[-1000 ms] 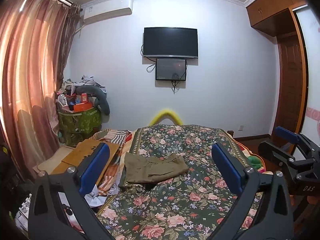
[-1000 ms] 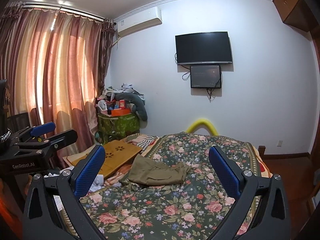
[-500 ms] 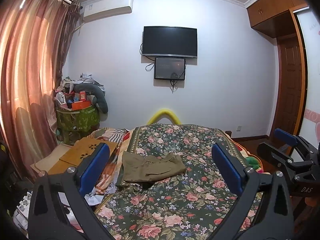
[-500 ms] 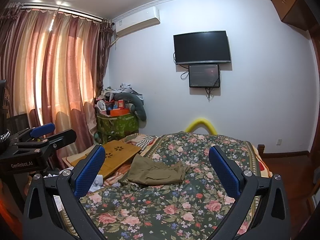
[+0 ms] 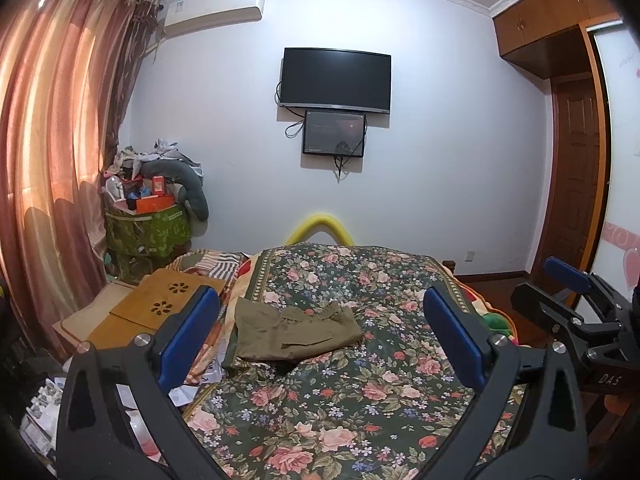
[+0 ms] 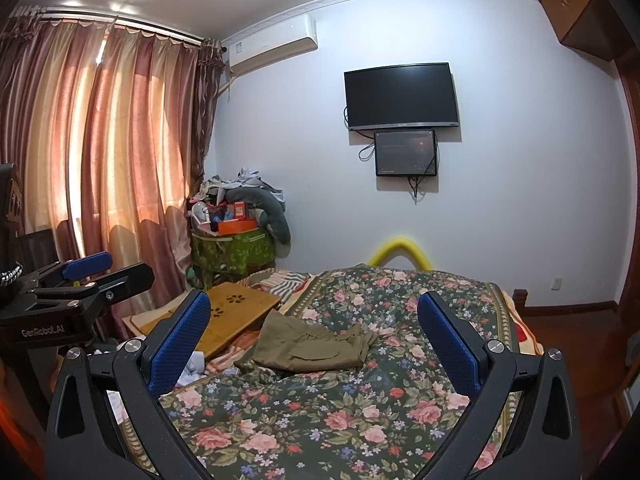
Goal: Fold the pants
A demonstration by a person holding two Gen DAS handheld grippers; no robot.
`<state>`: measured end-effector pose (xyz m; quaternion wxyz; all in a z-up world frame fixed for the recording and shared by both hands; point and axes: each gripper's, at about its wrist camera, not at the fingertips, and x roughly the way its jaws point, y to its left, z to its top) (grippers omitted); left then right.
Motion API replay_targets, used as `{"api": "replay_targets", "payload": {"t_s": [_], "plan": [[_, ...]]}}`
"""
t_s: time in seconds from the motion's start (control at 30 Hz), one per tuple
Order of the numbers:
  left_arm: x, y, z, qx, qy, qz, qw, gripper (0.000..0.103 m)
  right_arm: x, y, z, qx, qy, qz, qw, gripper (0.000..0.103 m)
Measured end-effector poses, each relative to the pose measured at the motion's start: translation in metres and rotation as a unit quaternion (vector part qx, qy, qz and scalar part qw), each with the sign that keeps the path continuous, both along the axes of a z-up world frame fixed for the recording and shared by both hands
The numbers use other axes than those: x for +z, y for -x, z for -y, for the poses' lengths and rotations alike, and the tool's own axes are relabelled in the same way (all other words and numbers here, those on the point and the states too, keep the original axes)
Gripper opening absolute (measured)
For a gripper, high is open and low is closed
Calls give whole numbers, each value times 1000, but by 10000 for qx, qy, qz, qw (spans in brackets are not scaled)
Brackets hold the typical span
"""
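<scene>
Olive-green pants (image 5: pixel 294 334) lie folded into a rough rectangle on the left part of a floral bedspread (image 5: pixel 340 412); the right wrist view shows the pants (image 6: pixel 312 346) from further right. My left gripper (image 5: pixel 320 340) is held open above the near part of the bed, well short of the pants, nothing between its blue pads. My right gripper (image 6: pixel 314 344) is open too, equally far back and empty. Each gripper appears at the edge of the other's view: the right gripper (image 5: pixel 576 304) and the left gripper (image 6: pixel 80 280).
A bamboo lap desk (image 5: pixel 160 304) lies left of the bed by striped bedding. A green bin (image 5: pixel 148 232) piled with clutter stands in the corner by pink curtains (image 5: pixel 52 168). A TV (image 5: pixel 335 80) hangs on the far wall; a wooden door (image 5: pixel 576 176) is right.
Both grippers have tilted up slightly, so the bed and pants sit a little lower in view. The pants have not moved and both grippers stay open.
</scene>
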<state>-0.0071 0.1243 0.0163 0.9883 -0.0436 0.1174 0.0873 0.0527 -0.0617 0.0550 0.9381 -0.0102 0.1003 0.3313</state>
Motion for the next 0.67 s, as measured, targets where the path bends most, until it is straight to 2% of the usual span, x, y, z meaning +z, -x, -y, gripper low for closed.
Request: {"api": "replay_targets", "payload": {"t_s": [0.3,0.67], "plan": [[-3,-2,0,-23,37,-71,10000,103,0,-1,0,-29,-4,0,10000,103],[-7,-6,1,-92,-98,-71,9999,103,-4,-5,-3,-64,27,-58,10000,103]]}}
